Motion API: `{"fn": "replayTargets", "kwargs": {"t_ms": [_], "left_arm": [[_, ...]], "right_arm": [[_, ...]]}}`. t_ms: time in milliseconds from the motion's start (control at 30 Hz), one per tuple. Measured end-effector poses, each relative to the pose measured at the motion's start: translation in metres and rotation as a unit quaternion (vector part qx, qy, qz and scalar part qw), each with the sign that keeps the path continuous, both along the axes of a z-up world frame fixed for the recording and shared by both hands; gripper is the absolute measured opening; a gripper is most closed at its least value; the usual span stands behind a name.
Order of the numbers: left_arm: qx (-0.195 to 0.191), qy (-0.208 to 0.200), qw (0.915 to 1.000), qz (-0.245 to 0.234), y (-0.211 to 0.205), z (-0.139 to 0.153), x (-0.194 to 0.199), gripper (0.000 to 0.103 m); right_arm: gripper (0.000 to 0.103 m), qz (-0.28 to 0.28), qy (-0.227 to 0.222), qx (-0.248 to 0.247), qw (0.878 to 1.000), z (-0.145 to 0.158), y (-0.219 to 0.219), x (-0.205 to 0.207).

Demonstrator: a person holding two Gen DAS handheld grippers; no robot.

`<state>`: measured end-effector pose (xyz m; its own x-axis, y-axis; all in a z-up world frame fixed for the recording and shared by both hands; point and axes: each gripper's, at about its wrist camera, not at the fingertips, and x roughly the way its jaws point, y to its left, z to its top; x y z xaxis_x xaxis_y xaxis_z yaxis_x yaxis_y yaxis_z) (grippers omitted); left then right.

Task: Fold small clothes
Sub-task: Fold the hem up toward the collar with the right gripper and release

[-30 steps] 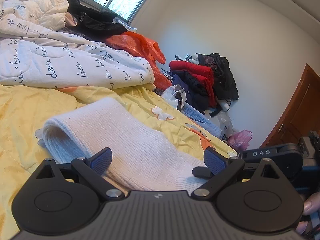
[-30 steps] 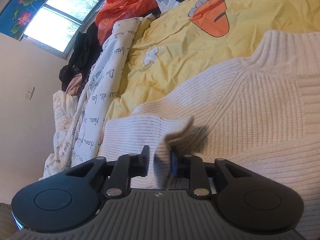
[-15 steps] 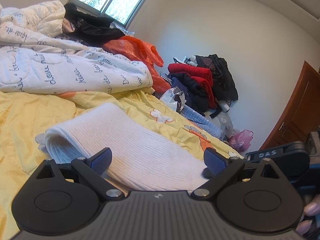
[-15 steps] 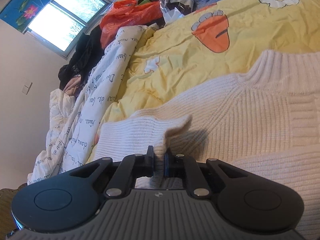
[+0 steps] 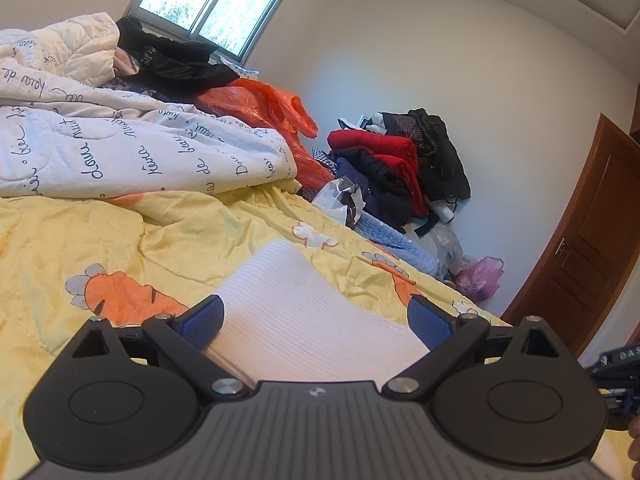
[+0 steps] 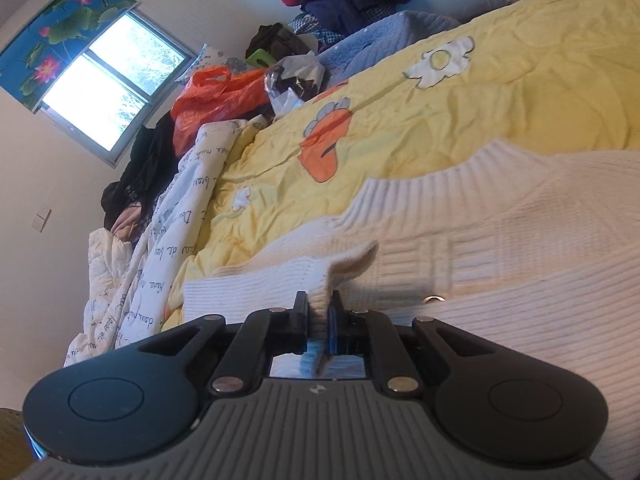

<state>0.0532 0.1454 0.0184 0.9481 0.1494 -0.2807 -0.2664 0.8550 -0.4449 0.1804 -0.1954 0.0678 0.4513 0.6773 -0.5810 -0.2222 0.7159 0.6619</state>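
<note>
Left gripper (image 5: 316, 316) spread wide; right gripper (image 6: 319, 311) pinched nearly closed.

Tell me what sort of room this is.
Most likely a lived-in bedroom: a yellow carrot-print bedspread with a white sweater on it, a rumpled script-print quilt, and clothes piled against the wall.

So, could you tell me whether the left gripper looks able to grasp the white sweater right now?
Probably yes: the left gripper is open, the white sweater lies between its fingers, and nothing blocks it.

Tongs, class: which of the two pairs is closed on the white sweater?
The right tongs, pinching a fold of the white sweater; the left tongs stand wide open around it.
</note>
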Motion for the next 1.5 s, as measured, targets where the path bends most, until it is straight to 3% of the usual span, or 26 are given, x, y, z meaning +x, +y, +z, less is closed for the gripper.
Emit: {"fn": "replayTargets", "kwargs": {"t_ms": [300, 667, 867, 1067, 1200, 1300, 1500], "left_arm": [[0.001, 0.007, 1.0000, -0.002, -0.001, 0.000, 0.002, 0.099], [0.025, 0.015, 0.9995, -0.012, -0.010, 0.001, 0.005, 0.099], [0.055, 0.028, 0.9967, -0.052, -0.022, 0.003, 0.011, 0.099], [0.144, 0.017, 0.9848, -0.097, -0.052, 0.007, 0.008, 0.099], [0.200, 0.036, 0.9705, -0.130, -0.073, 0.007, 0.014, 0.099], [0.209, 0.065, 0.9636, -0.153, -0.078, 0.005, 0.023, 0.099], [0.179, 0.121, 0.9608, -0.174, -0.072, -0.002, 0.040, 0.099]], "right_arm": [[0.012, -0.055, 0.005, -0.008, 0.998, -0.012, -0.073, -0.023], [0.012, -0.102, 0.012, 0.004, 0.995, -0.026, -0.129, -0.045], [0.012, -0.114, 0.010, -0.001, 0.993, -0.027, -0.148, -0.053], [0.011, -0.121, 0.011, -0.002, 0.993, -0.034, -0.159, -0.061], [0.011, -0.123, 0.010, -0.002, 0.992, -0.037, -0.161, -0.062], [0.011, -0.126, 0.004, 0.003, 0.992, -0.035, -0.163, -0.064], [0.008, -0.142, -0.002, 0.018, 0.990, -0.032, -0.176, -0.070]]}}
